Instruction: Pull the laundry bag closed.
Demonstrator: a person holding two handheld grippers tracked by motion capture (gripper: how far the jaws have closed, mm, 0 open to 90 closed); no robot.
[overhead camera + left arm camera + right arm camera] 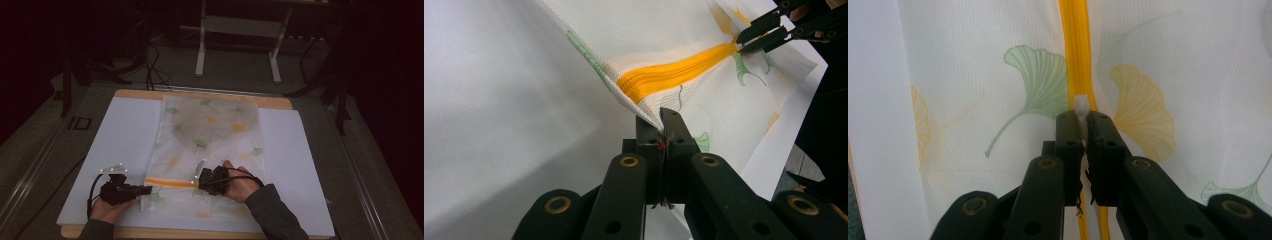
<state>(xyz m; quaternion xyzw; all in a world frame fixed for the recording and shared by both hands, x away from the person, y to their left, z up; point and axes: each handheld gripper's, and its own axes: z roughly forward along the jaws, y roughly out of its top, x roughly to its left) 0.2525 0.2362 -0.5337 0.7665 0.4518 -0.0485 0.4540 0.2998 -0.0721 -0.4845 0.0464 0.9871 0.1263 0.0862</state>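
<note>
The orange zipper (169, 183) of the white leaf-printed mesh bag (207, 150) runs straight between the left gripper (662, 120), clamped on the bag's corner, and the right gripper (1081, 117), pinching the white zipper pull (1081, 106).

bare white sheet (125, 135) left and right of leaf-print bag (210, 135), 2 tools crowding its near edge

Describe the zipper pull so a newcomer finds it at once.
On the white board lies a sheer bag printed with ginkgo leaves. Near its close end runs an orange zipper. At that zipper's right end, pinched in the right gripper, sits the zipper pull, the one small white tab.
</note>
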